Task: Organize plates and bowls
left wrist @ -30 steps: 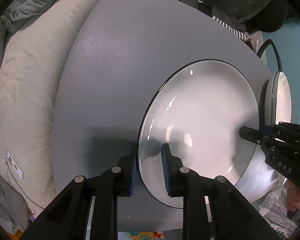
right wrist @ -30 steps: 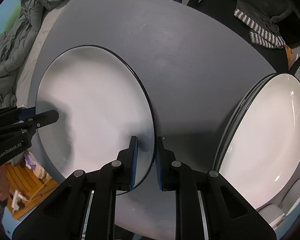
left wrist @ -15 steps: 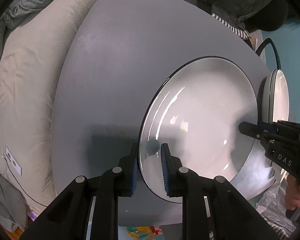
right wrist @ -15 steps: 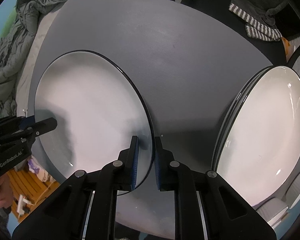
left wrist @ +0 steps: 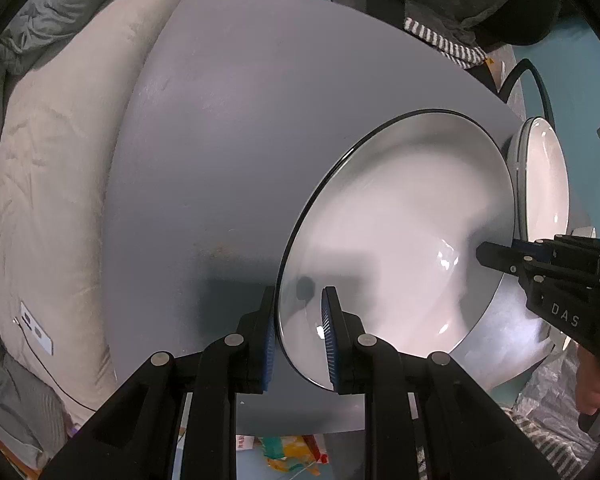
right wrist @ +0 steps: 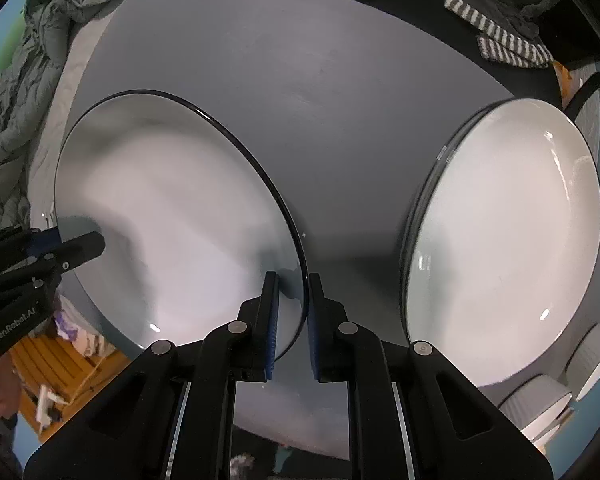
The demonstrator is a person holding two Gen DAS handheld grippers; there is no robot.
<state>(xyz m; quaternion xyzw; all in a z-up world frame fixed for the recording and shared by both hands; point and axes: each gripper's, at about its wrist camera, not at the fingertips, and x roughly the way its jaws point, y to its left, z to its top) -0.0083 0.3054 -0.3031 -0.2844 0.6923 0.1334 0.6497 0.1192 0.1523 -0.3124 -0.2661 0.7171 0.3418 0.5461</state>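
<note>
In the left wrist view, the left gripper (left wrist: pixel 298 332) had its jaws clamped on the near left rim of a white plate (left wrist: pixel 396 240) with a dark edge, tilted above the grey worktop (left wrist: pixel 220 140); the right gripper (left wrist: pixel 496 256) gripped the plate's right rim, and a stack of plates (left wrist: pixel 544 184) sat just beyond it at the far right. In the right wrist view, the right gripper (right wrist: pixel 292 324) had its jaws clamped on the plate's (right wrist: pixel 172 220) near right rim, the left gripper (right wrist: pixel 80 246) pinched its left edge, and the stack of plates (right wrist: pixel 504 240) lay to the right, with ribbed bowls (right wrist: pixel 540 404) near it.
</note>
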